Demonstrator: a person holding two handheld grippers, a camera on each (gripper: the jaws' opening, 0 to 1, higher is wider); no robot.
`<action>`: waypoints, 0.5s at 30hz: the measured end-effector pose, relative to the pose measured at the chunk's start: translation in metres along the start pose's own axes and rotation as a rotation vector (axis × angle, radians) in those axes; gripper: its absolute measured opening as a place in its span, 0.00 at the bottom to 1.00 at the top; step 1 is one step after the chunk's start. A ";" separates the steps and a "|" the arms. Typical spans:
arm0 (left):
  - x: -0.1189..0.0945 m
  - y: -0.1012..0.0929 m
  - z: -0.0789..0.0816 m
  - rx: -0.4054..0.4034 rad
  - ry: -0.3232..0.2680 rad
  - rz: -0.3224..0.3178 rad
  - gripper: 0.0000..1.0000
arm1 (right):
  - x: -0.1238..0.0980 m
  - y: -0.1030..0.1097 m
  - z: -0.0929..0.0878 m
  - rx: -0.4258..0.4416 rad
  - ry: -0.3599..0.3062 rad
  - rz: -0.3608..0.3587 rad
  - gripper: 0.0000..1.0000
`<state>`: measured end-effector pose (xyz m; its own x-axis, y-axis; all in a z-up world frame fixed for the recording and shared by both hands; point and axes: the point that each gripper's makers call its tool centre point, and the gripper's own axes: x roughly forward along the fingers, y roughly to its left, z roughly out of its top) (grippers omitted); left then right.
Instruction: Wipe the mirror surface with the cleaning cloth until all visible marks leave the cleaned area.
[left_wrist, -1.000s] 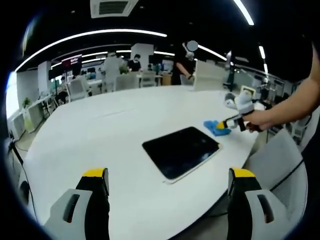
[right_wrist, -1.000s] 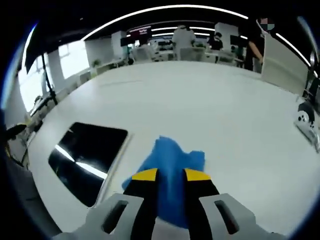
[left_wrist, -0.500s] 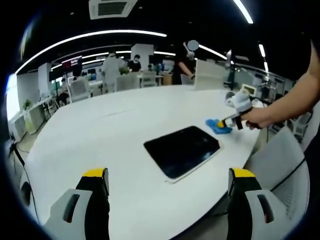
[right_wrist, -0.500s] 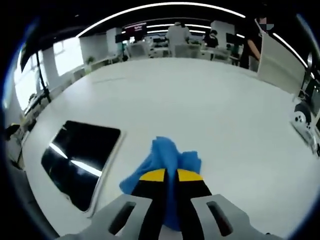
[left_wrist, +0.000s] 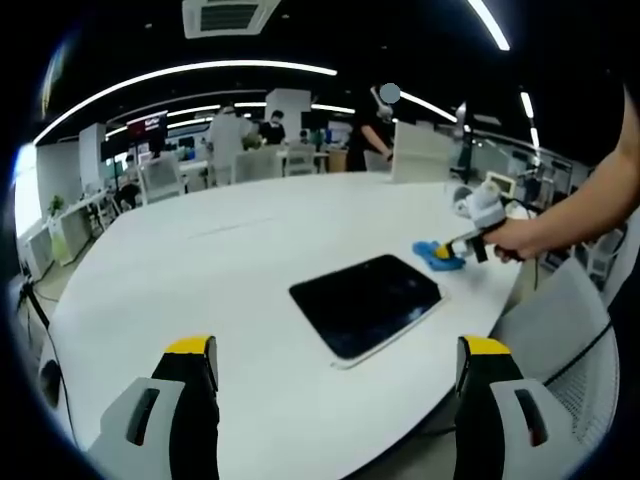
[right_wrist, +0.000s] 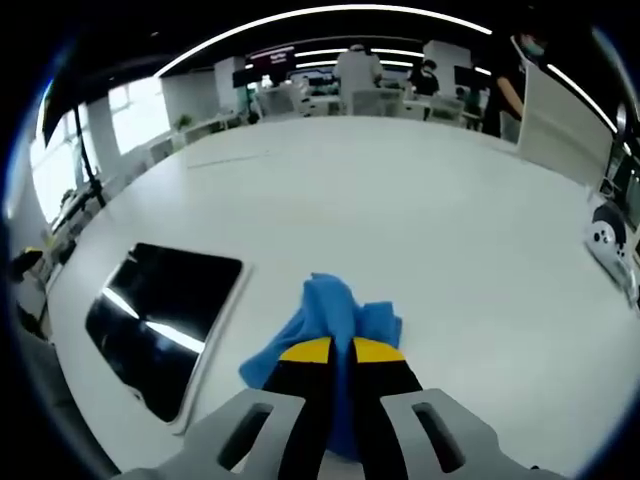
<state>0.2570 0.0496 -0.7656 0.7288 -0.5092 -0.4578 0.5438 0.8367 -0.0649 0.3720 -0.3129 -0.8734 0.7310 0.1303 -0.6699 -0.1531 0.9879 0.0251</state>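
The right gripper (right_wrist: 331, 350) pinches the cloth (right_wrist: 330, 320) on the table (right_wrist: 420, 200); the left gripper (left_wrist: 335, 355) gapes wide. Next: carry the cloth to the mirror (right_wrist: 160, 325) at 9 o'clock.

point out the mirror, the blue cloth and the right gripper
mirror (left_wrist: 365, 303), left gripper view, middle of its dark glass
blue cloth (right_wrist: 330, 305), right gripper view, bunched top ahead of the jaws
right gripper (right_wrist: 332, 351), right gripper view, between its yellow tips

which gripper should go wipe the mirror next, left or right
Right. The right gripper is already shut on the blue cloth, which lies on the white table just beside the mirror. The left gripper is open, holds nothing, and sits back from the mirror.
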 end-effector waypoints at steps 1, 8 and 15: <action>0.000 0.000 0.000 0.004 0.000 0.002 0.99 | 0.000 0.000 0.000 0.003 -0.001 0.001 0.01; 0.000 0.000 0.000 0.006 0.002 0.007 0.99 | 0.000 0.000 0.000 0.010 -0.001 0.003 0.01; -0.002 -0.001 0.004 0.002 -0.010 0.010 0.99 | 0.001 0.000 0.000 0.015 0.002 0.001 0.01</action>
<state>0.2568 0.0488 -0.7615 0.7384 -0.5027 -0.4496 0.5373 0.8414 -0.0584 0.3727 -0.3127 -0.8736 0.7298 0.1310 -0.6710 -0.1437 0.9889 0.0368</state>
